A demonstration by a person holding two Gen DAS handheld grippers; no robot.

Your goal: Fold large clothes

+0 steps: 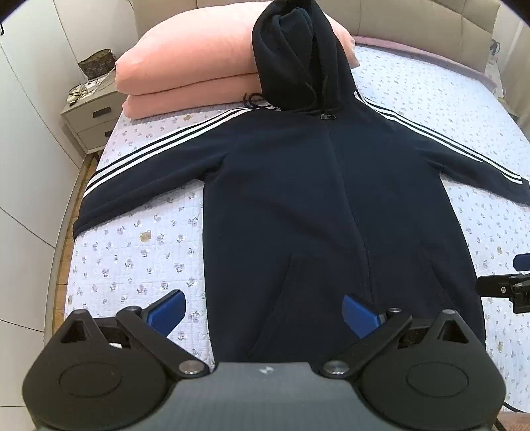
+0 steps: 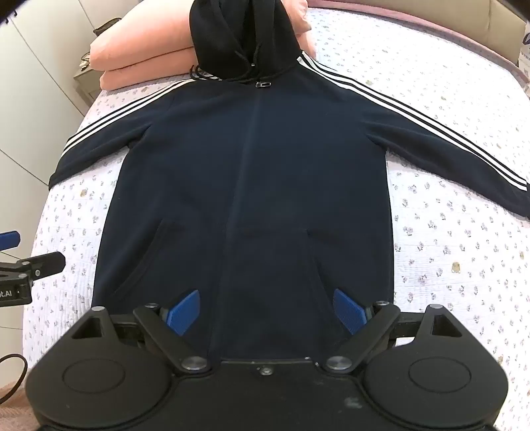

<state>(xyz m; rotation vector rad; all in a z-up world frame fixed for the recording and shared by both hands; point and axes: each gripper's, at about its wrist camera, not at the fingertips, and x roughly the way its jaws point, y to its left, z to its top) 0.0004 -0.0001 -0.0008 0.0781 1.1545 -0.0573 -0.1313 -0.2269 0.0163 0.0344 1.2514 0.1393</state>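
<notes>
The left hand-held gripper (image 1: 261, 310) hangs wide open and empty over the hem's left corner at the lower centre of its frame, and the right hand-held gripper (image 2: 265, 310), equally open and empty, sits over the hem's middle. The navy hooded jacket (image 2: 251, 172) lies flat on the bed (image 2: 447, 232), its long axis running straight up the frame to the hood (image 2: 241, 30) against the pink pillows (image 1: 185, 66), sleeves spread to either side, each nearer its own gripper.

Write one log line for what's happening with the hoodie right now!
stage: before first fold | hoodie: flat on bed, sleeves spread, hood on pink pillows | left gripper: open, empty | right gripper: open, empty
</notes>
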